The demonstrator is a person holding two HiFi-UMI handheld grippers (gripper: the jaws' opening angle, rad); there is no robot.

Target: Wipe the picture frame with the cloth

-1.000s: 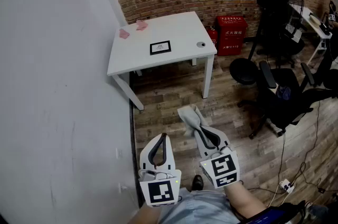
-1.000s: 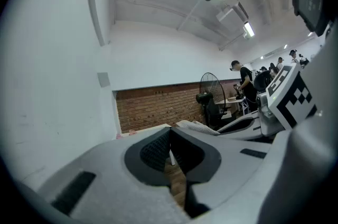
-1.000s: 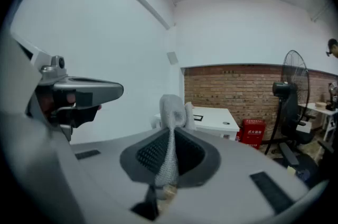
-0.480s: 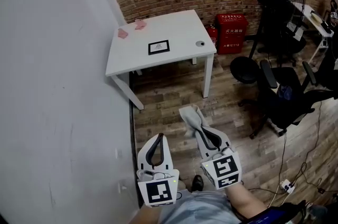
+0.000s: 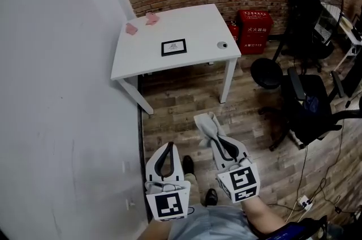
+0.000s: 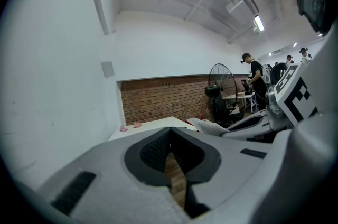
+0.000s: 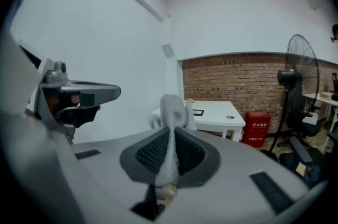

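Observation:
A small black picture frame [image 5: 173, 47] lies flat on the white table [image 5: 198, 24] across the room, and it shows small in the right gripper view as the picture frame [image 7: 198, 112]. My right gripper [image 5: 212, 140] is shut on a grey cloth [image 5: 205, 127], far short of the table and above the wooden floor. The cloth [image 7: 172, 128] stands up between its jaws. My left gripper [image 5: 168, 148] hangs beside it, jaws together at the tips with nothing in them. In its own view the left gripper [image 6: 170, 136] points toward the table.
A white wall [image 5: 62, 91] runs along my left. On the table lie two pink scraps [image 5: 141, 24] and a small round object [image 5: 222, 45]. Red extinguisher boxes [image 5: 254, 29], a standing fan [image 5: 317, 1] and black office chairs [image 5: 308, 103] stand to the right. Cables [image 5: 334, 176] trail over the floor.
The view has shifted slightly and the table sits a little nearer; a shoe now shows between the grippers. Both grippers keep their pose, the right still holding the cloth.

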